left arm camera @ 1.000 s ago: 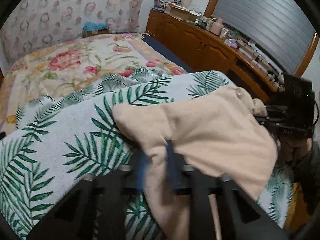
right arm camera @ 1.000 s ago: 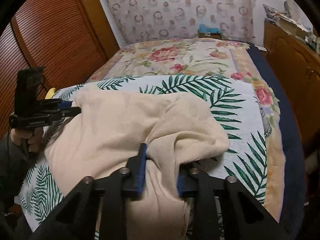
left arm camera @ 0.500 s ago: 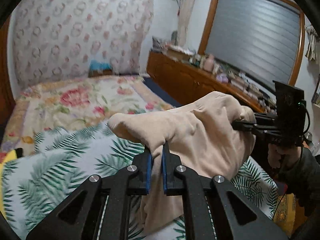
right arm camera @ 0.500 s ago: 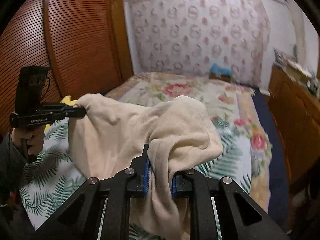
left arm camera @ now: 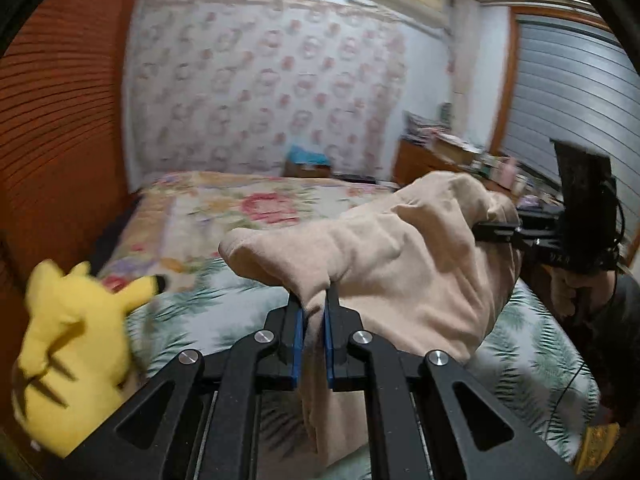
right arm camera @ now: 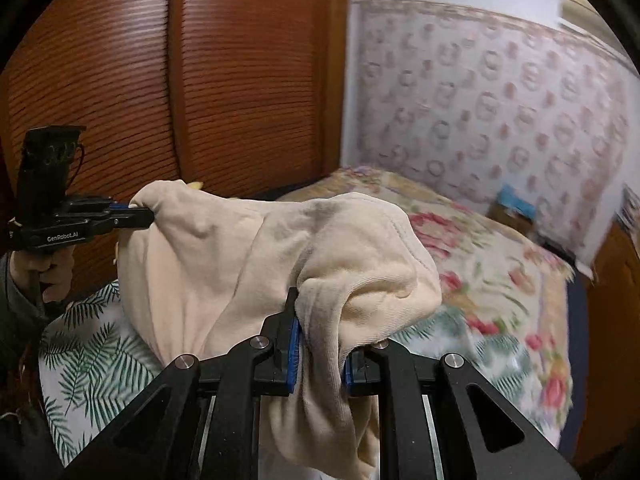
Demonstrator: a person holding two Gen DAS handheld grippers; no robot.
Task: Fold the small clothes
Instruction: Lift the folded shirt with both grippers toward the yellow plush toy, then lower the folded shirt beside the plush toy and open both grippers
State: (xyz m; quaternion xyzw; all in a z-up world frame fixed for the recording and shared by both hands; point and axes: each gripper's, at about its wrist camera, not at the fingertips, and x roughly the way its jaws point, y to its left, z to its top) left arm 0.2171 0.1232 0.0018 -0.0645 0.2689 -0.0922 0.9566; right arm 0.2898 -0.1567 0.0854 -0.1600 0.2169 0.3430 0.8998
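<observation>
A beige soft garment [left arm camera: 400,256] hangs in the air above the bed, stretched between both grippers. My left gripper [left arm camera: 313,308] is shut on one bunched edge of it, blue pads pressing the cloth. In the right wrist view the same beige garment [right arm camera: 248,264] drapes over my right gripper [right arm camera: 318,320], which is shut on a thick fold. Each view shows the other gripper at the garment's far corner: the right gripper [left arm camera: 486,230] and the left gripper [right arm camera: 146,214], each held by a hand.
Below lies the palm-leaf cover [left arm camera: 536,356] over a floral bedspread [left arm camera: 240,208]. A yellow plush toy [left arm camera: 68,344] sits at the bed's left side. A brown slatted wardrobe [right arm camera: 160,80] stands at left, a cluttered wooden sideboard [left arm camera: 440,156] at right.
Both grippers lifted the garment off the bed into the air and swung leftward. The yellow plush toy has come into the left wrist view.
</observation>
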